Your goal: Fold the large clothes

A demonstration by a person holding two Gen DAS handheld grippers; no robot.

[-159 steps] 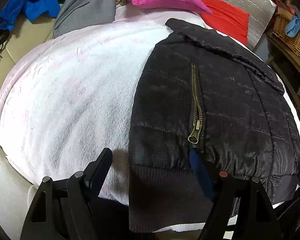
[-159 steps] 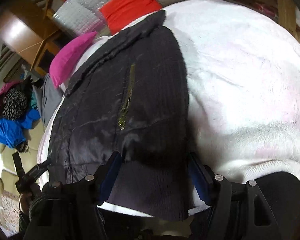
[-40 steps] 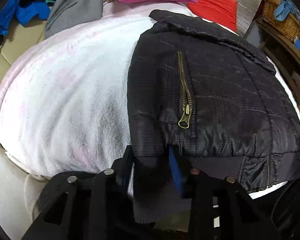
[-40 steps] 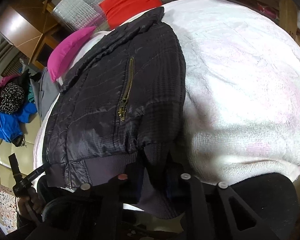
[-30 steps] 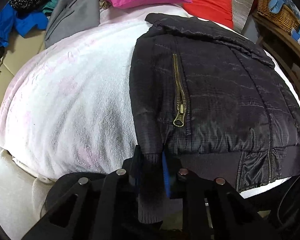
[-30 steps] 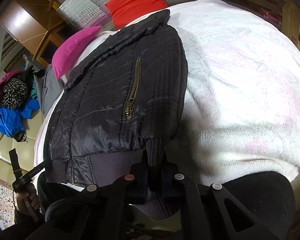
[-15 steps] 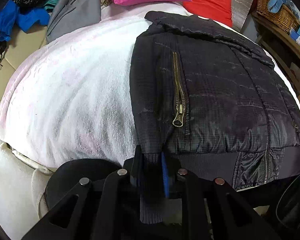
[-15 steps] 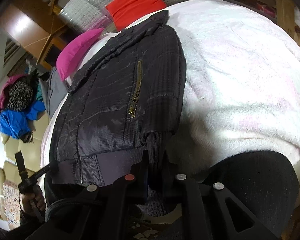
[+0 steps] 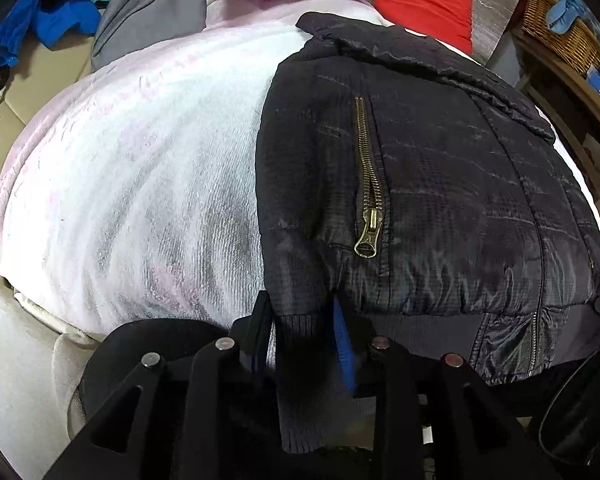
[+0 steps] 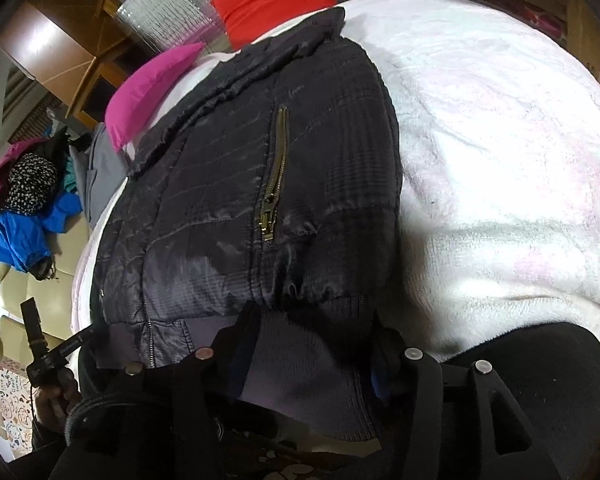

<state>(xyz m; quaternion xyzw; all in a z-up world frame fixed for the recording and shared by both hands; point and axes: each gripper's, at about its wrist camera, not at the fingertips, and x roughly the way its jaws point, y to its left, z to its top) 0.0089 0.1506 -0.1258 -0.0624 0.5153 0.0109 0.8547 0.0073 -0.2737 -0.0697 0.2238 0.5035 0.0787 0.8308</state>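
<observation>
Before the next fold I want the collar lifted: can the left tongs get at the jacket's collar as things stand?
Probably not without a move. The left tongs sit at the knit cuff, jaws opening around it, while the collar lies across the whole jacket. Nothing blocks the path.

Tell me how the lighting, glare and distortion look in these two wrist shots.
Left wrist view: strong fisheye bulge, dark corners, soft sheen on the black jacket, white blanket bright but textured. Right wrist view: same bulge, the blanket nearly washed out, deep shadow beside the jacket.
</observation>
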